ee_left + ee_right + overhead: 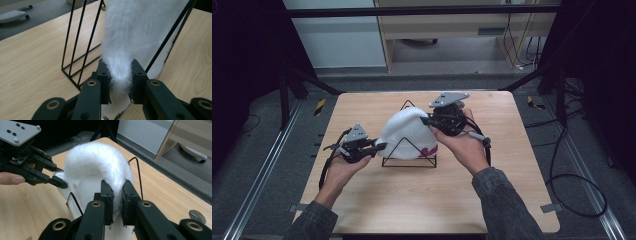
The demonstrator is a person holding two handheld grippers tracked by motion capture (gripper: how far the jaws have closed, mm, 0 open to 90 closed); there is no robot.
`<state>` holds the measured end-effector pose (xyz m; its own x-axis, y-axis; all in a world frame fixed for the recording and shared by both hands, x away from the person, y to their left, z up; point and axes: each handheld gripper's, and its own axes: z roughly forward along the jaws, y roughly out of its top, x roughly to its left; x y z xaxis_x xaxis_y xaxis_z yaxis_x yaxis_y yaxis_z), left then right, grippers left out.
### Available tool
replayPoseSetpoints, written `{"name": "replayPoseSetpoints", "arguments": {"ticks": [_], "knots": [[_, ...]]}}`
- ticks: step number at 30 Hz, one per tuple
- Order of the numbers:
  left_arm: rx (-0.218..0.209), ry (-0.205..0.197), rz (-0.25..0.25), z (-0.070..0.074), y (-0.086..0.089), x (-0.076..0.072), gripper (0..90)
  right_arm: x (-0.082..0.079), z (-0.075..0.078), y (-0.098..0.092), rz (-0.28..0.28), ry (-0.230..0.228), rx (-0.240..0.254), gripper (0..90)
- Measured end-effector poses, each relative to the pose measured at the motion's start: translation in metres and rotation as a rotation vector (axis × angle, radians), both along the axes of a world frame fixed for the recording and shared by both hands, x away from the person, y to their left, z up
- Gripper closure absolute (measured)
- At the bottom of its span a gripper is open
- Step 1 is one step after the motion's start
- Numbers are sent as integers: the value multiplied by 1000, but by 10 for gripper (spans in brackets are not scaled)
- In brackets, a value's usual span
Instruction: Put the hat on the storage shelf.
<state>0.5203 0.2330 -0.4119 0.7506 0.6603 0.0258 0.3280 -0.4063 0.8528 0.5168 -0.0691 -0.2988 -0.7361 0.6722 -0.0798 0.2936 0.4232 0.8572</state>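
A white fluffy cloth point(408, 134) with a dark red mark near its lower edge drapes over a black wire rack point(409, 161) in the middle of the wooden table point(412, 200). My left gripper point(379, 147) is shut on the cloth's left end; in the left gripper view the white cloth point(127, 47) is pinched between the jaws of the left gripper point(120, 75), beside the rack's wires point(77, 50). My right gripper point(428, 120) is shut on the cloth's upper right edge, and the right gripper view shows the cloth point(97, 167) squeezed in the right gripper point(117, 192), with the left gripper point(58, 182) beyond.
The table's edges fall to a grey floor with metal rails either side. Cables point(572, 190) trail on the floor at the right. A pale cabinet point(337, 35) and a wooden unit stand behind the table. A round silver disc point(197, 216) lies on the table.
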Motion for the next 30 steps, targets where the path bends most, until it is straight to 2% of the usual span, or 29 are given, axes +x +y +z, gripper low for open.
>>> {"name": "replayPoseSetpoints", "arguments": {"ticks": [3, 9, 14, 24, 30], "knots": [[11, 3, 0, -2, 1, 1, 742, 0, -3, 2, 6, 9, -6, 821], [-19, 34, 8, -15, 9, 1, 742, 0, -10, 8, 21, 27, -19, 820], [-9, 38, 7, -17, 12, 0, 742, 1, -15, 12, 26, 36, -18, 820], [-23, 48, 22, -29, 15, 0, 742, -2, -26, 16, 47, 61, -22, 816], [3, 56, 19, -34, 15, 0, 738, -2, -34, 17, 51, 77, -24, 811]]}}
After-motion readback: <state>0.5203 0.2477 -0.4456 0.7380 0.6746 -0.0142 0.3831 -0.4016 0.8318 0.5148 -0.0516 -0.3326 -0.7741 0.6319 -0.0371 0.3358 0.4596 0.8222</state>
